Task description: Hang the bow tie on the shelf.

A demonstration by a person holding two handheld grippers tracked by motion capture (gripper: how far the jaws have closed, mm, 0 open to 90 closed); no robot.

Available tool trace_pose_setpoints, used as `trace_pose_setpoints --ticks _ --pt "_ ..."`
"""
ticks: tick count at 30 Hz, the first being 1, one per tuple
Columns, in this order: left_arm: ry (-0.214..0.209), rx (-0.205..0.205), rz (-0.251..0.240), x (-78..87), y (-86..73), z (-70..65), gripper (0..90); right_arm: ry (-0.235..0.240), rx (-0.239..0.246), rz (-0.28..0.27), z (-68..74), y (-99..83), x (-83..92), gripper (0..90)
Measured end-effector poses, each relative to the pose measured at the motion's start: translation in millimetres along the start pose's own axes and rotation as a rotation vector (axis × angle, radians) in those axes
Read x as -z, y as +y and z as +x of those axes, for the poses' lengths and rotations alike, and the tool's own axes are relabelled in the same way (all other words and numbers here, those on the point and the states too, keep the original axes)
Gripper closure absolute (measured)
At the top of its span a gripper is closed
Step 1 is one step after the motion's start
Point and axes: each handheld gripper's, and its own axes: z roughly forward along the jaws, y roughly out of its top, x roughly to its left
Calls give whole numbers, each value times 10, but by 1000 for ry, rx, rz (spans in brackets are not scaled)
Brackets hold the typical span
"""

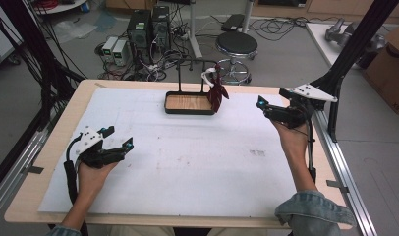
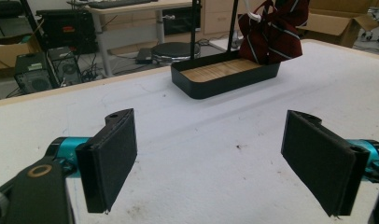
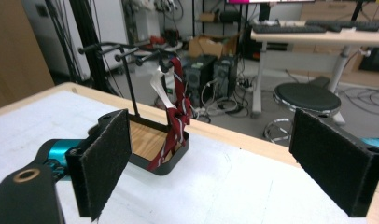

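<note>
We see a wooden table [image 1: 50,142] covered almost wholly by a white sheet [image 1: 187,162], with a person's forearms entering from the near edge. Beyond the far edge stand computer towers [image 1: 148,27] amid cables and a round black stool [image 1: 236,45]; a cardboard box [image 1: 391,64] sits at the right.

At the far middle of the sheet rests a black tray [image 1: 174,110] with a wood-grain floor, from which a thin black rack [image 1: 192,61] rises on upright rods. From the right end of this rack hangs a dark red striped tie [image 1: 217,93], draped on a white hanger [image 1: 208,74]; its lower end reaches the right end of the tray, though we cannot tell from the high view whether it rests inside or over the rim. In the right gripper view the tie [image 3: 176,126] appears to drop across the tray's near corner.

The left gripper [image 1: 118,137] is held low at the left of the sheet, well apart from the tray; in its own view its two padded jaws stand wide apart with nothing between them. The right gripper [image 1: 260,104] hovers at the right edge, level with the tray but apart from it; its jaws likewise stand spread and empty, framing the tie and stool.
</note>
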Motion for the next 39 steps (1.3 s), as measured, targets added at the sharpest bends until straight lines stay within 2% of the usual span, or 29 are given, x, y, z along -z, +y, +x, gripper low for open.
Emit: trace_pose_setpoints --ticks 6,11,14,18,19,22,32,39 --pt "8 2 -4 13 -1 3 186 8 -12 -67 22 -128 281 119" --pt "15 6 -6 36 -5 9 186 10 1 -122 52 -278 477 118" --pt "21 5 -7 56 -12 13 186 9 14 -154 57 -373 551 115" --pt "26 7 -7 80 -18 25 186 5 -18 -189 53 -507 637 113" --pt "29 9 -8 82 -19 23 186 2 -30 -184 52 -534 658 113" --pt "34 5 -3 98 -23 29 186 -13 -31 -225 66 -629 712 112" --pt "47 9 -4 141 -45 44 186 -48 -44 -246 118 -957 822 112" --pt "55 10 -9 166 -41 65 186 -45 -56 -224 157 -1213 804 112"
